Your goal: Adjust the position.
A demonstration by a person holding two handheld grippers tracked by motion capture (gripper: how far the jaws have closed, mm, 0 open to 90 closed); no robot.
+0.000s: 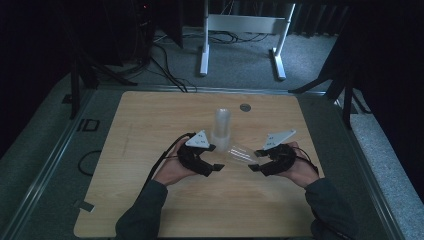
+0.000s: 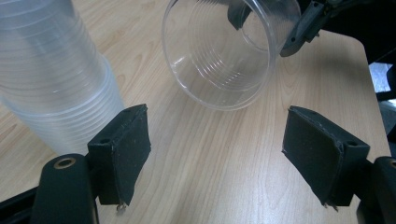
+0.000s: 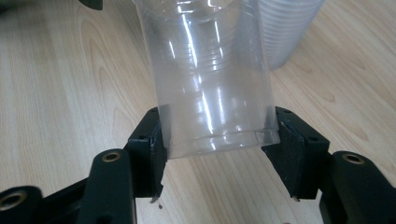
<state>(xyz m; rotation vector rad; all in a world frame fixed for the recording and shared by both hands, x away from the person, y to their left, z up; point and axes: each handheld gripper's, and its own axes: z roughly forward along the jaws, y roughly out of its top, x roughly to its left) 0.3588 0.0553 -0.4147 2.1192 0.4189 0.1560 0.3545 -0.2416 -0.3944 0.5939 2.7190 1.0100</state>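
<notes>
Light wooden table (image 1: 150,200), small round metal disc (image 1: 245,107) near its far edge, white desk frame (image 1: 244,30) beyond, black cables (image 1: 170,75) on grey floor (image 1: 40,130).

One stack of clear plastic cups (image 1: 221,125) stands on one wooden table (image 1: 150,120); one single clear cup (image 1: 240,154) lies apart; two grippers are present.

Dimly lit from above, murky at the edges; brighter and sharp up close, with glare streaking the clear cup (image 3: 212,84).
</notes>
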